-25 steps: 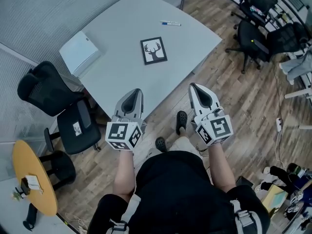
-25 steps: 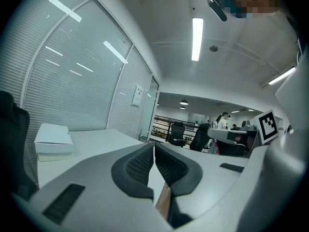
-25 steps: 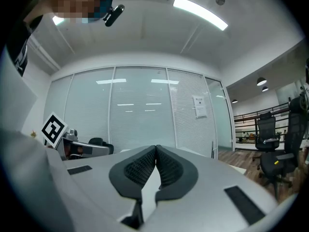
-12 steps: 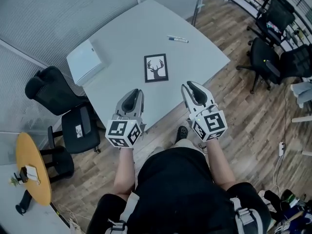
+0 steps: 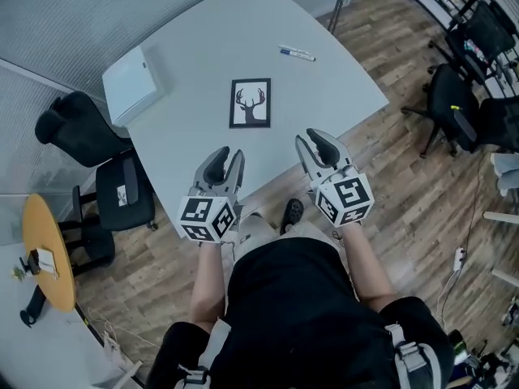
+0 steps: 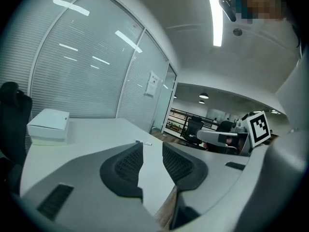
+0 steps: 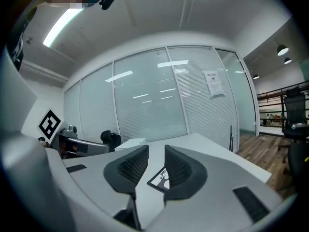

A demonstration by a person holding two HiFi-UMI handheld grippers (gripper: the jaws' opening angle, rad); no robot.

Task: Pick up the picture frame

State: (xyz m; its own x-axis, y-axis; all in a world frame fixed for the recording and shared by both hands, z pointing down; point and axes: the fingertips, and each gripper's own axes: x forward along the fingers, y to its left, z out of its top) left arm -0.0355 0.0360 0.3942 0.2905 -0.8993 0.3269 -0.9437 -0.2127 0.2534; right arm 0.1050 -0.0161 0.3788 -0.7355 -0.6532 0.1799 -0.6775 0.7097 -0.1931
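Note:
A black picture frame [image 5: 250, 102] with a deer-head print lies flat on the grey table [image 5: 203, 63]. Both grippers hover over the table's near edge, short of the frame. My left gripper [image 5: 225, 160] points at the table to the frame's lower left; its jaws are opening with nothing between them. My right gripper [image 5: 316, 143] sits to the frame's lower right, jaws also opening and empty. In the right gripper view the frame [image 7: 161, 179] shows between and beyond the fingers. In the left gripper view my left gripper [image 6: 152, 150] faces bare tabletop.
A white box [image 5: 131, 84] rests at the table's left edge and a marker pen [image 5: 297, 53] lies near its far right. Black office chairs [image 5: 89, 164] stand to the left and more chairs [image 5: 470, 96] to the right on the wooden floor. A round yellow table [image 5: 45, 254] is at lower left.
Both grippers have moved forward toward the table and their jaws have parted from shut. The table and frame now sit closer beneath the view.

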